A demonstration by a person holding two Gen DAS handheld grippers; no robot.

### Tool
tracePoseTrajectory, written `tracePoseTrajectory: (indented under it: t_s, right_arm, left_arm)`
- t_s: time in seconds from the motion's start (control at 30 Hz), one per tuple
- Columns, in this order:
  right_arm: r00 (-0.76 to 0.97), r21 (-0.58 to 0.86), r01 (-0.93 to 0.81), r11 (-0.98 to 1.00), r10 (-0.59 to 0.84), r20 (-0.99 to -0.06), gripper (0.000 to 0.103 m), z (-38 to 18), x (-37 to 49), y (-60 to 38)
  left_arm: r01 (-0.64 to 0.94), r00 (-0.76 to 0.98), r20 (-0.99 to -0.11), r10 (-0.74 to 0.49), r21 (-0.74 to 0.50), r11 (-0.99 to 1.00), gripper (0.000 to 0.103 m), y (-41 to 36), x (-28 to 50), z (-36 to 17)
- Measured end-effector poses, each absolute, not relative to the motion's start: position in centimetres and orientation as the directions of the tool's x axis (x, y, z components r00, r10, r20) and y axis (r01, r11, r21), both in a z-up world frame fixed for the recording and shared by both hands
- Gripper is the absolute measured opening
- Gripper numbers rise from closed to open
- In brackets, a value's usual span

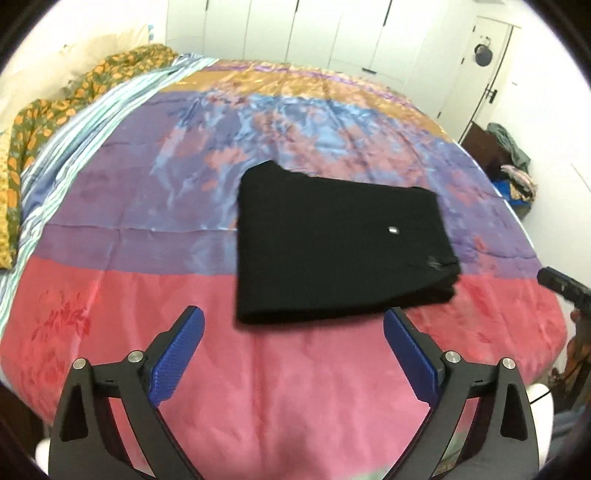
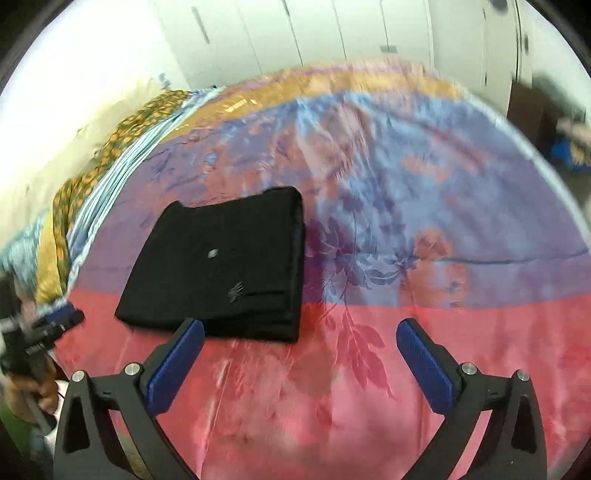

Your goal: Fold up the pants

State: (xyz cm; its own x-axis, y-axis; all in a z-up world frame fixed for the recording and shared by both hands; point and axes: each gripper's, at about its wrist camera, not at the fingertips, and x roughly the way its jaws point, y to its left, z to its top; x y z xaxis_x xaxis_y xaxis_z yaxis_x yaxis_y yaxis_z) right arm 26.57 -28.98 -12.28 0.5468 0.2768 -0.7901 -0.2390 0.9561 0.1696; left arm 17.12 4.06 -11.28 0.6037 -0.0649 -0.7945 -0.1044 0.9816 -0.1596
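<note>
On bed (image 1: 295,387): black pants (image 1: 340,243) lying folded into compact stacked rectangle, edges roughly aligned. Left tongs (image 1: 293,325) and right tongs (image 2: 301,336) spread, empty, nearby. Folding judged essentially complete.

Room's bright, even indoor light, source not visible. White wardrobe doors (image 1: 332,33) far beyond the left gripper (image 1: 293,326) are nearly blown out. Satin bedspread (image 1: 184,229) ahead of the fingers shows pale sheen streaks. Pants (image 1: 340,243) read as flat black, hardly any fold detail, thin soft shadow along their near edge.

Left wrist view fairly sharp, slight softness. Right wrist view is motion-smeared, esp. the bedspread (image 2: 443,221) beyond and to the right of the right gripper (image 2: 300,334); pants (image 2: 229,266) edges fuzzy.

Both views: heavy fisheye bend, dark vignette at corners.
</note>
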Motion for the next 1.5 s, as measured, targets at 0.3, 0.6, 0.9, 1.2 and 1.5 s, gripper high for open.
tracePoseTrajectory:
  t_s: [0.3, 0.6, 0.9, 1.2, 1.5]
  right_arm:
    - [0.629, 0.106, -0.188, 0.977, 0.202, -0.75, 0.103, -9.3, 17.7, -25.9]
    - [0.65, 0.066, -0.234, 0.97, 0.206, -0.731, 0.103, -6.2, 15.0, -23.3]
    - [0.694, -0.04, -0.255, 0.966, 0.154, -0.704, 0.103, -5.0, 12.8, -21.3]
    - [0.735, -0.065, -0.262, 0.963, 0.155, -0.66, 0.103, -4.1, 9.5, -20.7]
    - [0.727, -0.067, -0.244, 0.967, 0.136, -0.673, 0.103, -4.2, 8.3, -20.8]
  left_arm:
    - [-0.123, 0.652, -0.758, 0.008, -0.095, 0.988, 0.098, 0.0, 15.2, -7.2]
    - [-0.148, 0.671, -0.737, 0.081, -0.026, 0.989, 0.099, -0.9, 13.7, -6.0]
    - [-0.151, 0.754, -0.64, 0.147, 0.049, 0.987, 0.102, -1.6, 9.8, -4.1]
    - [-0.083, 0.796, -0.591, 0.13, 0.105, 0.991, 0.103, -3.6, 5.7, -3.2]
    - [-0.087, 0.76, -0.64, 0.114, 0.074, 0.993, 0.103, -3.7, 5.9, -2.6]
